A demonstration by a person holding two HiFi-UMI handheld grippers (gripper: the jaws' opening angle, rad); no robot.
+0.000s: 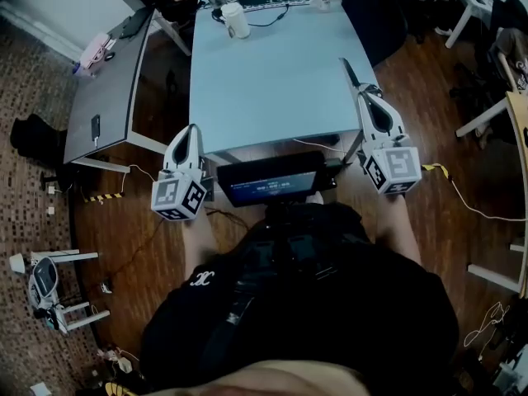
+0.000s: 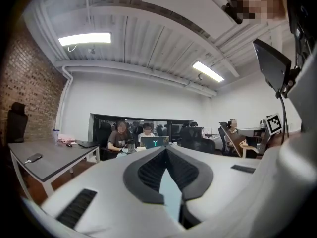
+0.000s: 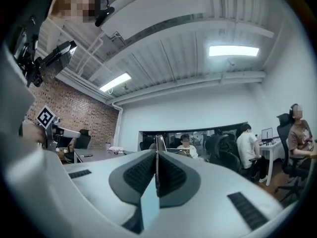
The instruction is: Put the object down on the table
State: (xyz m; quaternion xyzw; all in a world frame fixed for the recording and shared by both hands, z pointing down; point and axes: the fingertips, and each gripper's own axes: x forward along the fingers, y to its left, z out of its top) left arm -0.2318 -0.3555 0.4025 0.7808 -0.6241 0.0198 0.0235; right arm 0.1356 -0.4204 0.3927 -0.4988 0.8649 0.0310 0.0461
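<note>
Risks dropping the thin object (image 3: pixel 159 144) pinched in the right gripper (image 1: pixel 360 89) off the table (image 1: pixel 272 81) edge if released here, left gripper (image 2: pixel 166 150) closed empty.

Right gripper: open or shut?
Shut: the right gripper has its fingers pressed on a thin flat object that sticks out past the tips.

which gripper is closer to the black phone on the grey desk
Left. The left gripper hovers just right of the grey desk holding the phone; the right gripper, shut on a thin dark object, is across the blue table.
</note>
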